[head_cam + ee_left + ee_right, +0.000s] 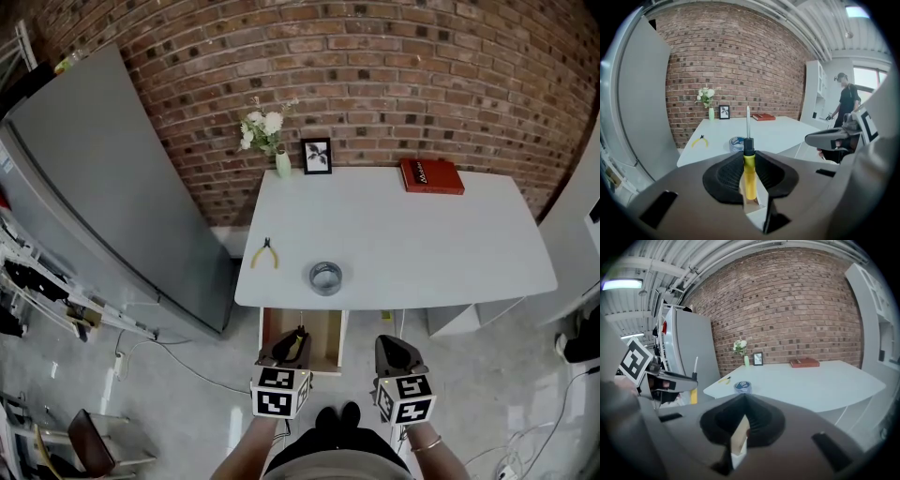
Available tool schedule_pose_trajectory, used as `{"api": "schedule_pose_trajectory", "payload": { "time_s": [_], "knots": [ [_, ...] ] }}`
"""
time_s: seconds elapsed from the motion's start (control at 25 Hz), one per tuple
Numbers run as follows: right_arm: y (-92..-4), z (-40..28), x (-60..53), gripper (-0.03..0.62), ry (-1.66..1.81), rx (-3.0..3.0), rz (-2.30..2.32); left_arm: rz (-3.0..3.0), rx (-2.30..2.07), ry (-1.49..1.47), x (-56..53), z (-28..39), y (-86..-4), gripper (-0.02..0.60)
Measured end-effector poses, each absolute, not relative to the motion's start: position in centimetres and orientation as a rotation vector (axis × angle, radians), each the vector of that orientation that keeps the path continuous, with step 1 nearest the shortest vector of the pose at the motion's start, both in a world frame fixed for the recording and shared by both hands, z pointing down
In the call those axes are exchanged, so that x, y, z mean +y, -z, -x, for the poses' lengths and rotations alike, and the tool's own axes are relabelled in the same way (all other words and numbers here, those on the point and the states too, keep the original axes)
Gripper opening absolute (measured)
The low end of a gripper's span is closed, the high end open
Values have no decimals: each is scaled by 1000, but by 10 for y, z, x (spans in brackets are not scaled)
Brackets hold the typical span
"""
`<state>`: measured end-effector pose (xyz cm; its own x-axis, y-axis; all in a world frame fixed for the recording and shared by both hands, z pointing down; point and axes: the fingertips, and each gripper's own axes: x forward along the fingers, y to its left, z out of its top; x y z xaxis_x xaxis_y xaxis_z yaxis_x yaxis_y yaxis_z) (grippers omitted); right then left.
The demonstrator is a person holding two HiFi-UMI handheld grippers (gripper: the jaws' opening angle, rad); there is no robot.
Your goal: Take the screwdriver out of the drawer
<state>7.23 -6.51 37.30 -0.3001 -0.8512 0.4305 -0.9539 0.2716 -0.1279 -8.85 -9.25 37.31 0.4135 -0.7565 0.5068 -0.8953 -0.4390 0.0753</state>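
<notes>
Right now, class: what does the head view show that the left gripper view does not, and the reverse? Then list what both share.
Only the head view: the whole open drawer under the table, seen from above, and the person's shoes.

Only the left gripper view: a second person standing at far right, and a close look at the left claw shut on the screwdriver by its yellow handle, shaft rising past the tips.

Both: the white table with pliers, tape roll, flower vase, picture frame and red book, before the brick wall.
</notes>
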Motion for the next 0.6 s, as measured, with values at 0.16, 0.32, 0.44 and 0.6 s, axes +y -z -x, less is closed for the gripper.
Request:
{"api": "schedule_pose_trajectory", "payload": {
  "time_s": [0.16, 0.32, 0.44, 0.6],
  "knots": [
    [-374, -75, -63, 2, -553, -2266, -1668, -2340, -1412, -577, -92, 86, -373, 66],
    [-374, -73, -63, 2, -555, -2269, -1664, -2341, -1407, -577, -92, 85, -374, 66],
    [-375, -71, -63, 2, -553, -2274, -1660, -2338, -1413, -575, -92, 88, -375, 66],
    [-374, -71, -64, 2, -554, -2275, -1662, -2332, -1421, -579, -93, 90, -375, 66]
  ]
}}
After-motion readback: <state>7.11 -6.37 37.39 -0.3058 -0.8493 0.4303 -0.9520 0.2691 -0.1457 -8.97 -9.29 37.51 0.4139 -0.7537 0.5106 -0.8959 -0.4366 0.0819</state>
